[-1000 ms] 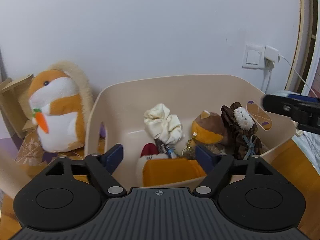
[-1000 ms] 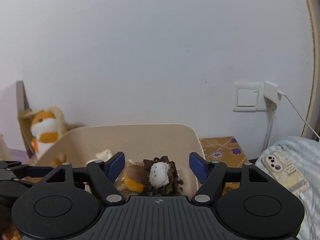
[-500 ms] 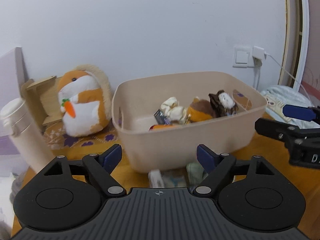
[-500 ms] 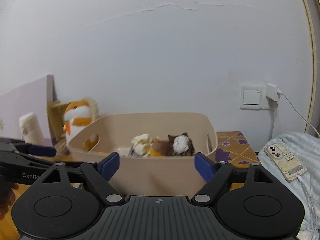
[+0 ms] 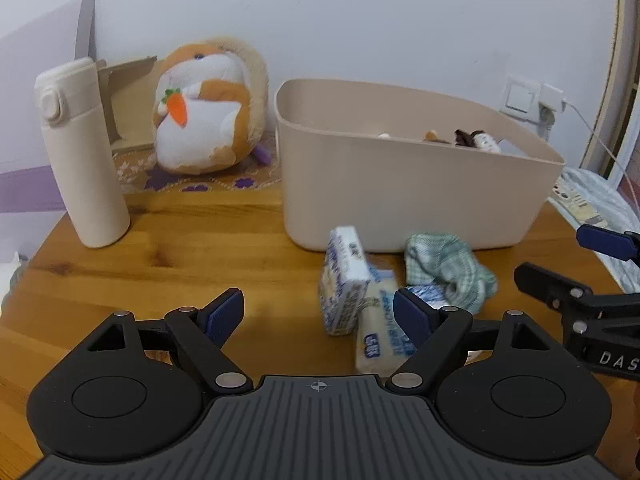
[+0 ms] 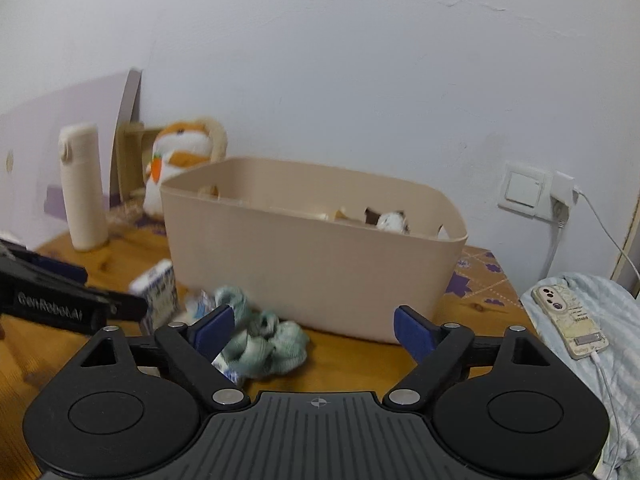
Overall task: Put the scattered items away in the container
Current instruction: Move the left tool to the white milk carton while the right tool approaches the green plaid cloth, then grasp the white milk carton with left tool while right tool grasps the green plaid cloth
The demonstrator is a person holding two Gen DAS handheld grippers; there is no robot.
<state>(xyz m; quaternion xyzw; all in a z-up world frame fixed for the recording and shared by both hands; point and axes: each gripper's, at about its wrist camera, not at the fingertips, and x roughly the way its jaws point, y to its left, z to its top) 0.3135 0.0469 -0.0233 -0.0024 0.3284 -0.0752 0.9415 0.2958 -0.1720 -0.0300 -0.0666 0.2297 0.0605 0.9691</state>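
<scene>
A beige plastic bin (image 5: 412,196) stands on the wooden table and holds small plush toys (image 5: 476,139). In front of it lie two white-and-blue tissue packs (image 5: 346,280) and a crumpled green checked cloth (image 5: 448,268). My left gripper (image 5: 319,314) is open and empty, low over the table just short of the tissue packs. My right gripper (image 6: 310,328) is open and empty, facing the bin (image 6: 312,256), with the green cloth (image 6: 264,340) by its left finger. The right gripper also shows at the right edge of the left wrist view (image 5: 592,280).
A cream thermos bottle (image 5: 80,152) stands at the left. An orange-and-white hamster plush (image 5: 208,108) sits behind it by a cardboard box. A phone on a cable (image 6: 568,320) lies on striped bedding at the right. A wall socket (image 6: 560,196) is behind.
Both grippers have pulled back from above the bin and dropped low toward the table. The tissue packs and green cloth in front of the bin have come into view.
</scene>
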